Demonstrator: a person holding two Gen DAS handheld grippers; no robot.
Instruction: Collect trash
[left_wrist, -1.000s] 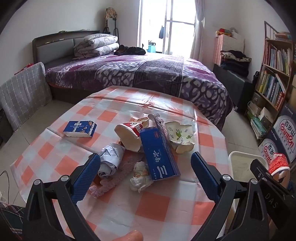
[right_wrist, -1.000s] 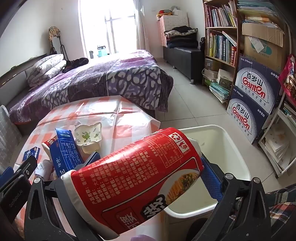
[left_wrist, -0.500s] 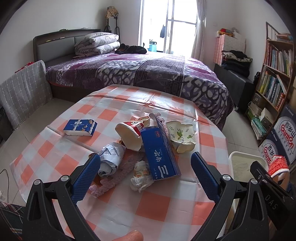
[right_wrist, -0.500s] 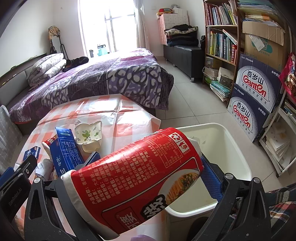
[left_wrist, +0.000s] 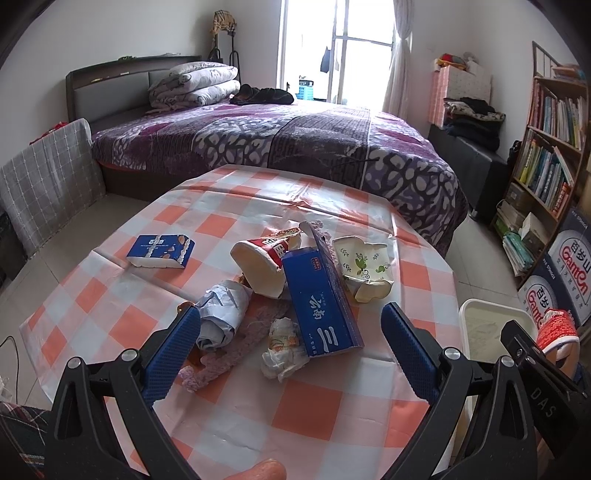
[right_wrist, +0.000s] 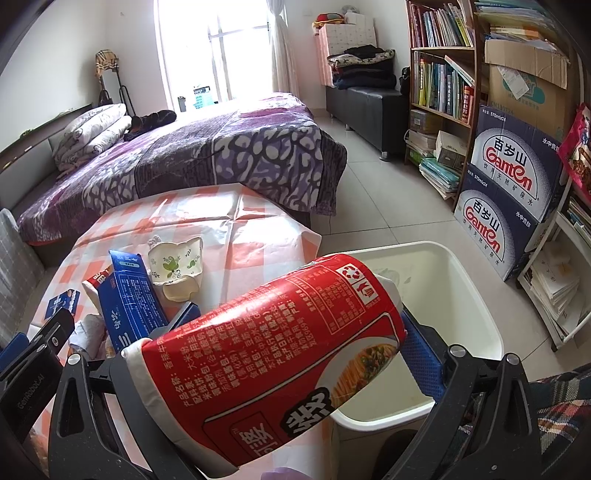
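The right hand-held gripper (right_wrist: 295, 343) is clamped across a large red paper instant-noodle cup (right_wrist: 266, 365), held on its side and slightly tilted. The cup's narrower end overlaps the near-left rim of the white plastic waste bin (right_wrist: 476, 291), which stands on the floor just off the right edge of the worktop (left_wrist: 314, 413), a table under an orange-and-white checked plastic cloth. Much of the cup appears to hang short of the opening.

The step in hand is judged to be the drop. It would be done well by carrying the cup further over the bin's middle before the jaws part, so that it cannot strike the rim and fall to the floor.

The left hand-held gripper (left_wrist: 290, 334) hangs wide open and empty above the near edge of the worktop. The remaining litter lies at mid-worktop: a long blue cardboard box (left_wrist: 321, 299), a second red-and-white paper cup (left_wrist: 260, 267) on its side, a crushed white paper cup with green leaf print (left_wrist: 364, 266) and crumpled white paper (left_wrist: 221, 314). A flat blue snack packet (left_wrist: 160, 251) lies apart, toward the left edge.
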